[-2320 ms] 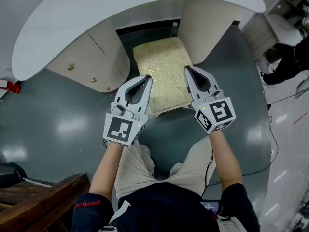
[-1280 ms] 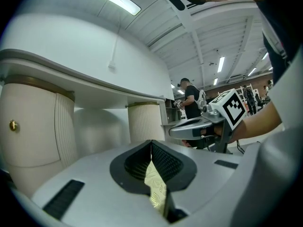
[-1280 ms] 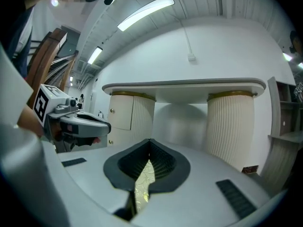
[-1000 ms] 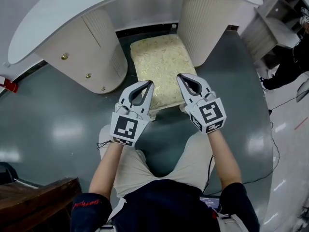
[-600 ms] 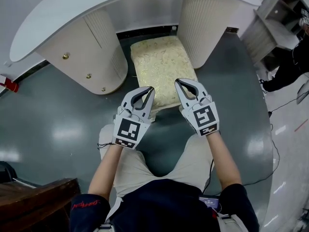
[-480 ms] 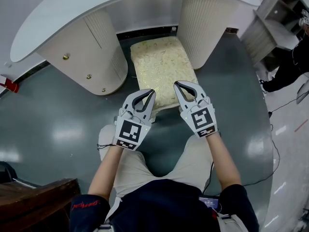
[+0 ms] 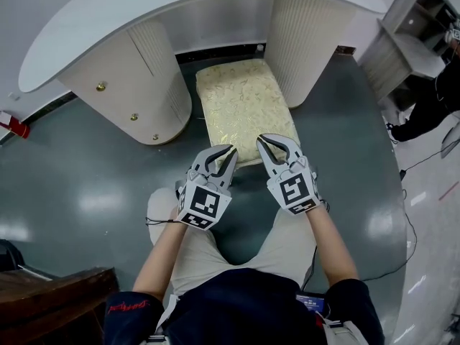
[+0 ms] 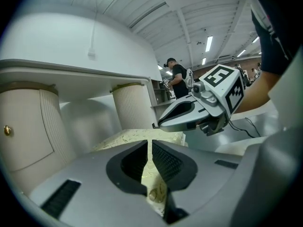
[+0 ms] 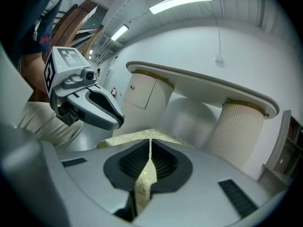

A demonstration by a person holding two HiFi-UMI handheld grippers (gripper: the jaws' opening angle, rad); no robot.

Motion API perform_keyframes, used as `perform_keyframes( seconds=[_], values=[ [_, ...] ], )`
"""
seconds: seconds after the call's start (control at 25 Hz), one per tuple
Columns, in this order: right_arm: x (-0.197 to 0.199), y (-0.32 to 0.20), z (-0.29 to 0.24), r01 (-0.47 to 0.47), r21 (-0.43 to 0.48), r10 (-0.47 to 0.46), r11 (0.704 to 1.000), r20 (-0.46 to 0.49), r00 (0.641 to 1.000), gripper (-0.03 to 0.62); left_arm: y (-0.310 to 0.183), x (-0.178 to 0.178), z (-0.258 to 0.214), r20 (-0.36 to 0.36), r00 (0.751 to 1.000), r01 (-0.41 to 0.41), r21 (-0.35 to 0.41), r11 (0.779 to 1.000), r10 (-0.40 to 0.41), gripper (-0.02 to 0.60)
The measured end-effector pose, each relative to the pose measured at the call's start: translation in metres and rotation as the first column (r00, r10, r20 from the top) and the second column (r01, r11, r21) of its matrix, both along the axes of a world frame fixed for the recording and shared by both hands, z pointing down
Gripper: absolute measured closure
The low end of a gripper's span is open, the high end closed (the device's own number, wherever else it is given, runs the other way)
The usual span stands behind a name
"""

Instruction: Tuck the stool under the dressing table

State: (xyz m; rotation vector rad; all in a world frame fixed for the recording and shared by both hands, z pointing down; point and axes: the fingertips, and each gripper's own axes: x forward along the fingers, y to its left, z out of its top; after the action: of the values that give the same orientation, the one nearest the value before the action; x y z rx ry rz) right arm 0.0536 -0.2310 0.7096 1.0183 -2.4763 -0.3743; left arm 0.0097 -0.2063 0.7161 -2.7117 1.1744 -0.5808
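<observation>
The stool (image 7: 243,108), with a cream cushion patterned in gold, stands on the grey floor between the two ribbed pedestals of the white dressing table (image 7: 180,9). Its far half lies under the curved top. Both grippers hover side by side at the cushion's near edge. My left gripper (image 7: 231,150) is shut and holds nothing; my right gripper (image 7: 261,139) is shut and empty too. In the left gripper view the cushion (image 8: 124,137) lies just beyond the closed tips (image 8: 149,143), and the right gripper (image 8: 163,123) hangs beside them. The right gripper view shows the cushion (image 9: 135,135) the same way. I cannot tell whether the tips touch it.
The left pedestal (image 7: 129,85) carries brass knobs; the right pedestal (image 7: 309,42) stands close to the stool. A shelf unit (image 7: 402,49) and a person in dark clothes (image 7: 438,95) are at the right. A cable (image 7: 404,207) runs over the floor. Dark wooden furniture (image 7: 43,300) sits bottom left.
Both grippers have sunk and drawn back toward me, from over the cushion's near half to its front edge, staying shut. The stool keeps its place between the pedestals.
</observation>
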Motion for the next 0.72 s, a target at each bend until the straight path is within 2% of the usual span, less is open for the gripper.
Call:
perform_keyframes(
  seconds=[0.16, 0.28, 0.36, 0.44, 0.6, 0.72],
  values=[
    [0.004, 0.007, 0.012, 0.009, -0.012, -0.009, 1.0, -0.04, 0.999, 0.585, 0.005, 0.004, 0.016, 0.042, 0.999, -0.023, -0.037, 0.999, 0.024, 0.508],
    [0.007, 0.011, 0.022, 0.018, -0.008, -0.018, 1.0, -0.091, 0.996, 0.573, 0.006, 0.003, 0.025, 0.092, 0.996, -0.016, -0.027, 1.0, 0.019, 0.483],
    [0.006, 0.015, 0.03, 0.037, -0.014, -0.039, 0.999, -0.122, 0.992, 0.484, 0.006, 0.002, 0.028, 0.133, 0.991, -0.01, -0.002, 1.0, 0.01, 0.472],
    [0.005, 0.019, 0.037, 0.047, -0.011, -0.048, 0.999, -0.159, 0.986, 0.474, 0.006, 0.002, 0.032, 0.165, 0.986, -0.008, 0.016, 1.0, 0.005, 0.462],
    [0.011, 0.027, 0.054, 0.06, 0.038, -0.046, 0.997, -0.3, 0.953, 0.45, 0.008, 0.005, 0.046, 0.256, 0.967, -0.024, 0.041, 0.999, 0.012, 0.419],
    [0.015, 0.027, 0.066, 0.061, 0.061, -0.033, 0.996, -0.382, 0.923, 0.45, 0.009, 0.007, 0.057, 0.291, 0.957, -0.03, 0.037, 0.999, 0.018, 0.405]
  ],
)
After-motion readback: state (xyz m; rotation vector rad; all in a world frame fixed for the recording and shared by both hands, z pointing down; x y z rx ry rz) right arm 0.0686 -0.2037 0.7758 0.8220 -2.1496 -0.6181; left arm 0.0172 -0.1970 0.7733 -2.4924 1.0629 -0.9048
